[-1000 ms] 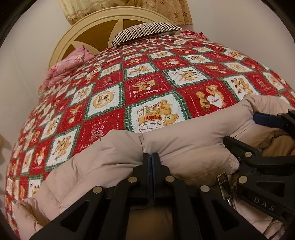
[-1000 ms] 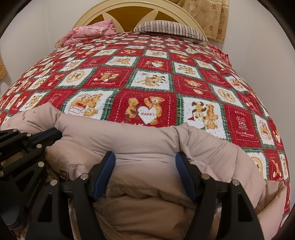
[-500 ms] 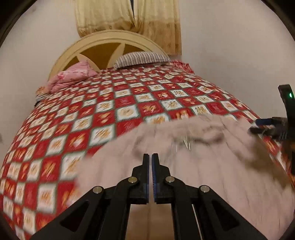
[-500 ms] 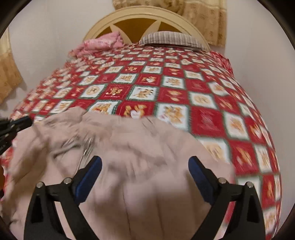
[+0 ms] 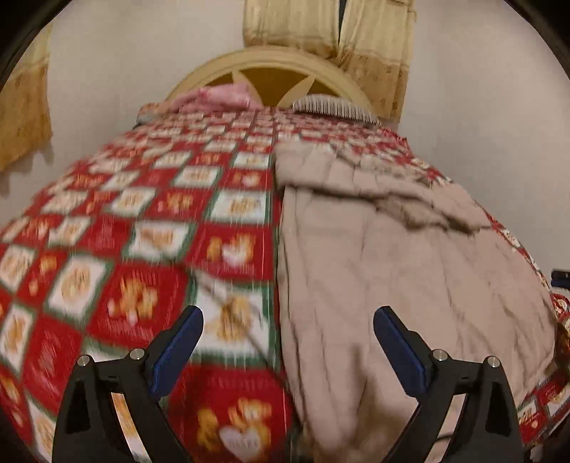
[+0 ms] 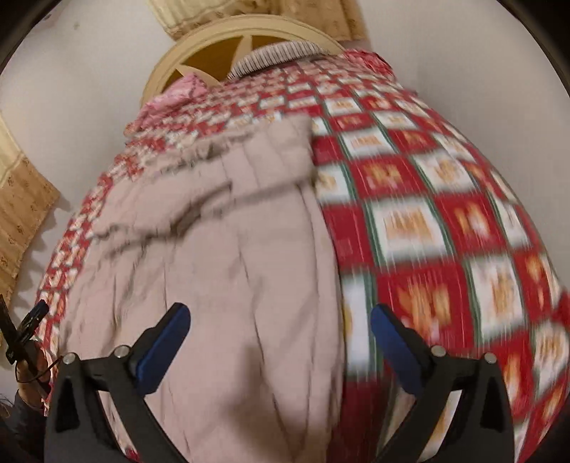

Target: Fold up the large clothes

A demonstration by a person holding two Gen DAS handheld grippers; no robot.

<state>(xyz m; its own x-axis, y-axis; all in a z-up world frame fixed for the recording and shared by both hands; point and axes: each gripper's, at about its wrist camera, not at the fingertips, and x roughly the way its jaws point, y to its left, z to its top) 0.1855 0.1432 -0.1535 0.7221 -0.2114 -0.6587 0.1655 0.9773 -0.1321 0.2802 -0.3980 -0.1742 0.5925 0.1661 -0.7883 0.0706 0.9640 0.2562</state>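
A beige padded coat (image 5: 392,267) lies lengthwise on the bed, over the red teddy-bear bedspread (image 5: 142,249). My left gripper (image 5: 288,315) hovers over the coat's left edge near its near end, jaws opening, nothing between the blue pads. In the right wrist view the coat (image 6: 231,267) fills the left half. My right gripper (image 6: 279,310) hangs above the coat's right edge, jaws opening wide and empty. The left gripper's tip (image 6: 28,327) shows at that view's far left edge. Both views are blurred by motion.
A cream arched headboard (image 5: 274,71) stands at the far end, with a pink pillow (image 5: 221,96) and a striped pillow (image 5: 331,107) against it. Yellow curtains (image 5: 320,28) hang behind. White walls flank the bed on both sides. Bedspread (image 6: 445,231) lies bare right of the coat.
My left gripper, shut on the coat's folded edge before, has opened and let go. Both grippers have drawn back and apart. The right jaws widened. The coat now lies stretched up the bed.
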